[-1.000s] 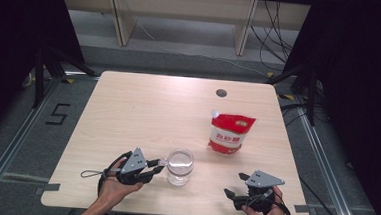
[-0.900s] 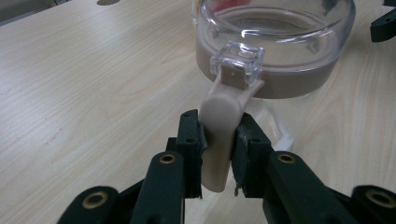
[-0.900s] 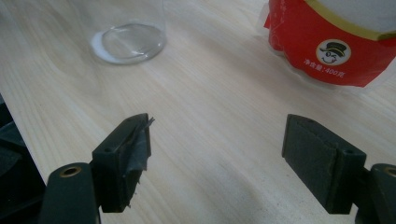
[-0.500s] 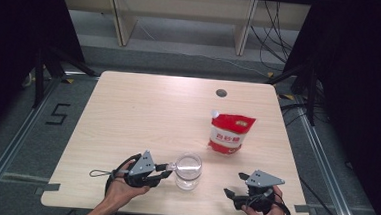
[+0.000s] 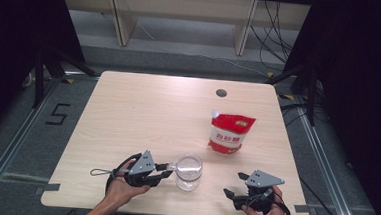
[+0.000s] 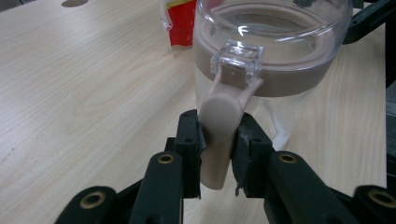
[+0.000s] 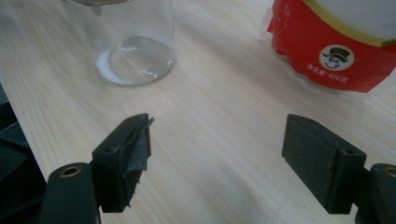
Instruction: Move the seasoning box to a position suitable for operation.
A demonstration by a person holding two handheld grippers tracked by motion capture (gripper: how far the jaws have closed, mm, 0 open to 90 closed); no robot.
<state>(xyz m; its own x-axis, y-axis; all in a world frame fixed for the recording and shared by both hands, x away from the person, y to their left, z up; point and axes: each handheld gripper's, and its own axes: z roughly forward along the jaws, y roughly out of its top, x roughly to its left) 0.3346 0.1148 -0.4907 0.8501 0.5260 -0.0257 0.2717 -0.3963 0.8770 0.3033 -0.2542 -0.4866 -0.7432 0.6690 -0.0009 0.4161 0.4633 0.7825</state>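
We saw the left gripper (image 5: 166, 169) level, pointing 3 o'clock, clamped on the clear glass jar's beige latch tab (image 6: 218, 125); right gripper (image 5: 234, 199) low, jaws wide, empty.

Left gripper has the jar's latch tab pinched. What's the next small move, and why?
Probably lift the tab gently to release the lid clasp. The left gripper is shut on it, the jar stands upright on the table with its lid down, and the sugar pouch waits beside it. The right gripper is open, holding nothing, and could then steady the jar.
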